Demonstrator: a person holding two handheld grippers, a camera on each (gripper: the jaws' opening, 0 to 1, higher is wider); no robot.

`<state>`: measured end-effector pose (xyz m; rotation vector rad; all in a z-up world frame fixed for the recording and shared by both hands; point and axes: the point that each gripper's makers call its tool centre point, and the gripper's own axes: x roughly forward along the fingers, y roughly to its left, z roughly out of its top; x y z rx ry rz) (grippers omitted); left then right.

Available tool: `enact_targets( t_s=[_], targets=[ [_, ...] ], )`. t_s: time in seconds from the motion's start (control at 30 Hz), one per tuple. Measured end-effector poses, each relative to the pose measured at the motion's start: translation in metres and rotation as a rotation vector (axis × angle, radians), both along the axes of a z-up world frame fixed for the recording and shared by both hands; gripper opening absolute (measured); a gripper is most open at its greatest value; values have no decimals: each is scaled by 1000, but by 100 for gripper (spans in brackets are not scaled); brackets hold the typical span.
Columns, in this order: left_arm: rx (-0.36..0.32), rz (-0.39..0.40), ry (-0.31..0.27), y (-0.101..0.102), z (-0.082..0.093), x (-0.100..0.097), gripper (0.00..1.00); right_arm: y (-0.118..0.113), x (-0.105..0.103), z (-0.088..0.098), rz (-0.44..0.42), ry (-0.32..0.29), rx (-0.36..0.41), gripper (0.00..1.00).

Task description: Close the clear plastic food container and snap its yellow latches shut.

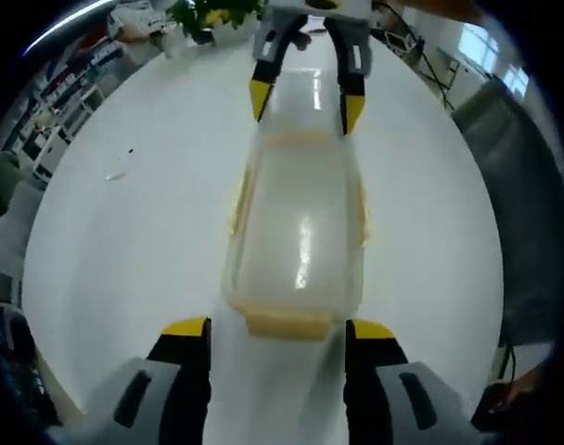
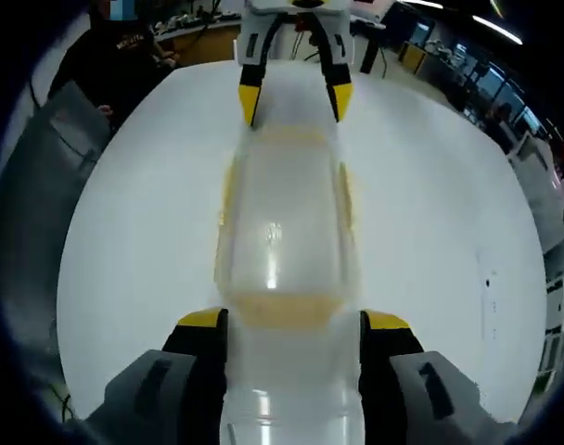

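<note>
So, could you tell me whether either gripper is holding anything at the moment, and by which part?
Nothing is clearly held. The left gripper and right gripper each straddle one end of the container, open.

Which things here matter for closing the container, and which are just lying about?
For the job: clear plastic food container with yellow latches; left tool; right tool.

Lying about: round white table; small clear scrap on the table; green potted plant; grey chair.
</note>
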<state>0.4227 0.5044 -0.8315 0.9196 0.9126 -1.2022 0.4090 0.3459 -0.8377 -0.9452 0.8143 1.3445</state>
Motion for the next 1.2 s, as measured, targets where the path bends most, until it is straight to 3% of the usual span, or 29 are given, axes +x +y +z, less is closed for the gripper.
enact_targets(
  t_s=[0.13,0.33,0.5,0.87,1.2],
  targets=[
    [69,-50,-1,7,-9,-2,51,2,-3,-5,14,18,-9,49],
    [43,-59,14,1,-14,-5,43,2,-3,-12,13,45,-11,38],
    [46,-85,38,1,-14,-11,37,1,-1,-11,18,53,-14,38],
    [86,-90,70,-1,-15,-11,37,1,-4,-11,24,75,-73,39],
    [38,-78,69,0,-13,-12,37,0,-2,-10,8,76,-108,38]
  ],
)
